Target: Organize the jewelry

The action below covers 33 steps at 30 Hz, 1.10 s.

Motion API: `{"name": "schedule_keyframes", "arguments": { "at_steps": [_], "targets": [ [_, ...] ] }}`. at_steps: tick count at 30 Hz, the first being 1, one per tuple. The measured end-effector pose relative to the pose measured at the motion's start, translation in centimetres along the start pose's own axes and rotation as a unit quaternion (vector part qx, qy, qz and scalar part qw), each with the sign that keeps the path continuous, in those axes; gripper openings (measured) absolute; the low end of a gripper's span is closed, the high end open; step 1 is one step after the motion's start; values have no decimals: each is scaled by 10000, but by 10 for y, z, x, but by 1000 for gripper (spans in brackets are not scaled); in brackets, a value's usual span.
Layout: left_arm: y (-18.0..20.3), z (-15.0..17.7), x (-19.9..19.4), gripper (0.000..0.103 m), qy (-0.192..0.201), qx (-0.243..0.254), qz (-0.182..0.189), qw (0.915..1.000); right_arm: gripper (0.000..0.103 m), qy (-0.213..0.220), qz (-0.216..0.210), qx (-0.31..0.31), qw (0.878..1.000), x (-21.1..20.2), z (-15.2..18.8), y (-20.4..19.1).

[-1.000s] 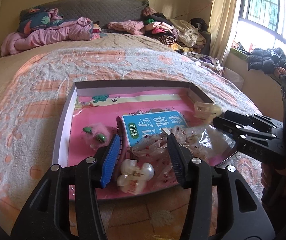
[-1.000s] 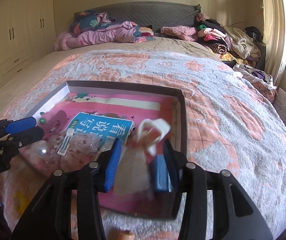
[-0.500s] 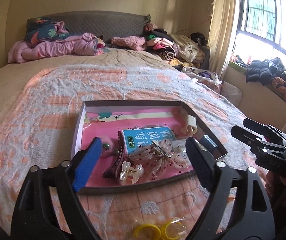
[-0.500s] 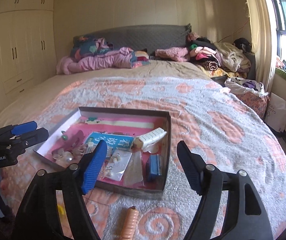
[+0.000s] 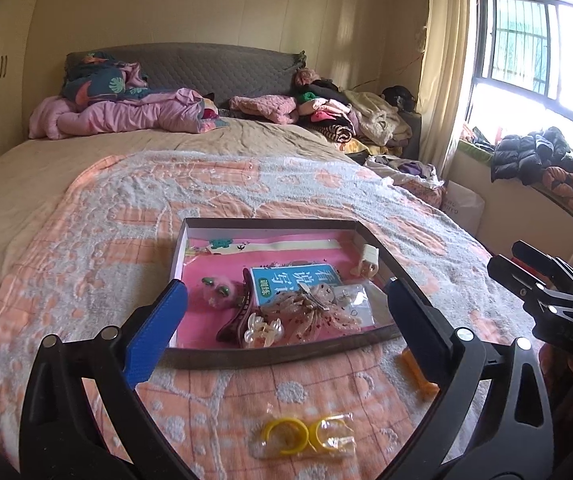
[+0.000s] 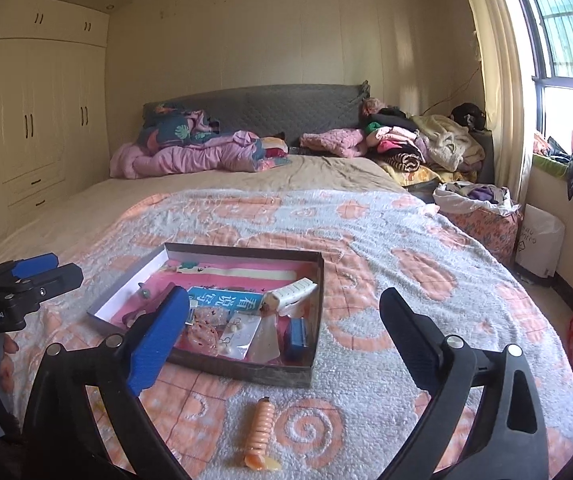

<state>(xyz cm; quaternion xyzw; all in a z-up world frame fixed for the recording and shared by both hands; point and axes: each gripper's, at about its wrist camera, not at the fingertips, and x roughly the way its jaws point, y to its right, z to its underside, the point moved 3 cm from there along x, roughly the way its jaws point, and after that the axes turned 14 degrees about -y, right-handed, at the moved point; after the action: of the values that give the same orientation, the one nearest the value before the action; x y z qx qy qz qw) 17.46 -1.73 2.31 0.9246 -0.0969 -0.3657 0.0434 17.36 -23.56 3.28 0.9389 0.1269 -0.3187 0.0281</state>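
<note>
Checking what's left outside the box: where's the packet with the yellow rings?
The clear plastic packet of yellow rings lies on the orange-and-white bedspread in the left wrist view, just in front of the shallow cardboard box, between the open left gripper jaws.

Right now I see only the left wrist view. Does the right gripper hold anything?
Observer: No. The right gripper is wide open and empty, in front of the tray.
Operator: The near right corner of the tray is hidden from me. What lies there?
Observer: A small blue box, close to the tray's right wall.
Operator: I see only an orange scrap outside the tray. What is it?
Observer: An orange spiral clip, lying on the blanket in front of the tray.
</note>
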Motion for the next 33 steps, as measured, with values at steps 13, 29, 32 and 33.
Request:
{"name": "schedule_keyframes", "arguments": {
  "at_steps": [13, 29, 32, 33],
  "targets": [
    [-6, 28, -22, 92, -24, -132, -64, 9999, 93, 89, 26, -67, 9999, -26, 17, -8],
    [-12, 59, -30, 92, -167, -92, -189, 9996, 93, -37, 42, -452, 9990, -33, 50, -33],
    [-13, 67, -30, 92, -231, -120, -166, 9995, 93, -84, 12, -483, 9988, -32, 57, -37],
    [-13, 68, -29, 92, -261, -123, -158, 9995, 93, -103, 3, -485, 9988, -31, 58, -38]
  ]
}}
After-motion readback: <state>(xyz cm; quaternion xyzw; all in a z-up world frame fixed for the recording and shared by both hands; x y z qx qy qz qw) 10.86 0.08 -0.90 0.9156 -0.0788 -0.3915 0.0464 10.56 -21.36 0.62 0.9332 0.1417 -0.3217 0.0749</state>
